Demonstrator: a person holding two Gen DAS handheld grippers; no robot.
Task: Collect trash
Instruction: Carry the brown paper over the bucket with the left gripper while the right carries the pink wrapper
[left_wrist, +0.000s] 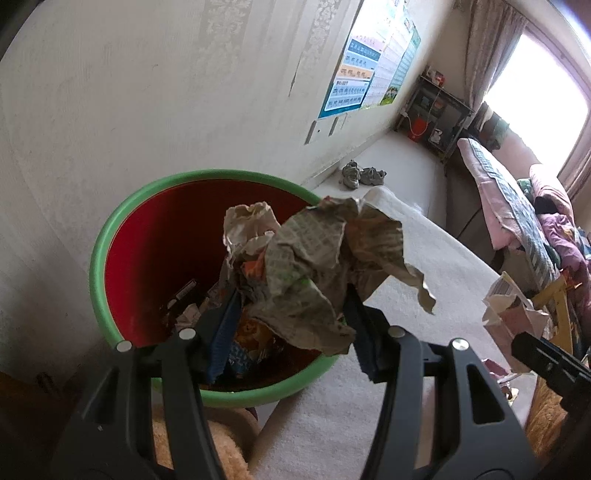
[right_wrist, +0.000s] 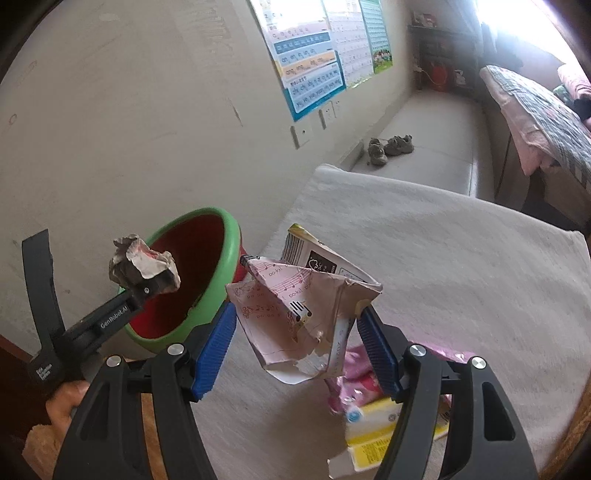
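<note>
Left gripper (left_wrist: 291, 317), pitched steeply downward, its blue-padded fingers (left_wrist: 223, 332) pressed against crumpled newspaper (left_wrist: 314, 266). Right gripper (right_wrist: 295, 343), likewise angled down, clamps a torn pink carton (right_wrist: 295, 317) between its fingers (right_wrist: 214, 350). A hand (right_wrist: 68, 400), apparently the left, shows dimly behind the left gripper's handle.

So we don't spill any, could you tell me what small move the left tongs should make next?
Probably open the left tongs: the crumpled newspaper they hold hangs over the bin, which already holds trash, so it should drop inside.
</note>
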